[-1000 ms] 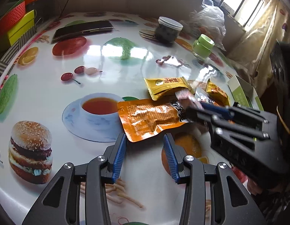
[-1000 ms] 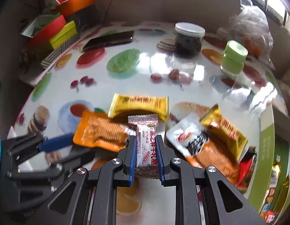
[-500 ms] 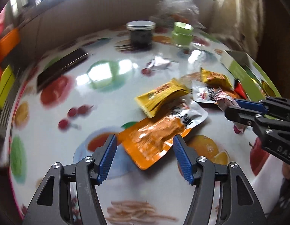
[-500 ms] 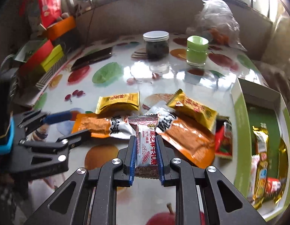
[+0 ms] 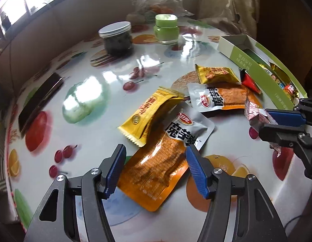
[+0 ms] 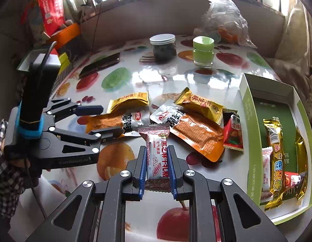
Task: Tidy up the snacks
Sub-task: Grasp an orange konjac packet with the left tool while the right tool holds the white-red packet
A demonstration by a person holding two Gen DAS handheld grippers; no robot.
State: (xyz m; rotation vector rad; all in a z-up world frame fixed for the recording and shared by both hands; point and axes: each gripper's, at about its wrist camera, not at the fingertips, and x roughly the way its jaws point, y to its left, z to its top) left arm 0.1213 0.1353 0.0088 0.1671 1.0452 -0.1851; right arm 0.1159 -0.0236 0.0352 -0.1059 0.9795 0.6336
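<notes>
Gripping a small white-and-maroon wrapped candy bar (image 6: 157,157) at lower centre, the right claw (image 6: 157,168) is clenched. The left claw (image 5: 153,168), jaws just widened and released, straddles an orange-and-silver foil snack pouch (image 5: 160,161) on the fruit-printed bench (image 5: 85,104); the green-rimmed cardboard box (image 6: 250,133) sits right.

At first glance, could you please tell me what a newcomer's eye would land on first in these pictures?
Probably the white-and-maroon candy bar clamped in the right hand-held gripper, right in front. Next, the orange snack pouch lying on the fruit-print table between the open fingers of the left hand-held gripper. At the right edge, a green box holds several snacks.
</notes>
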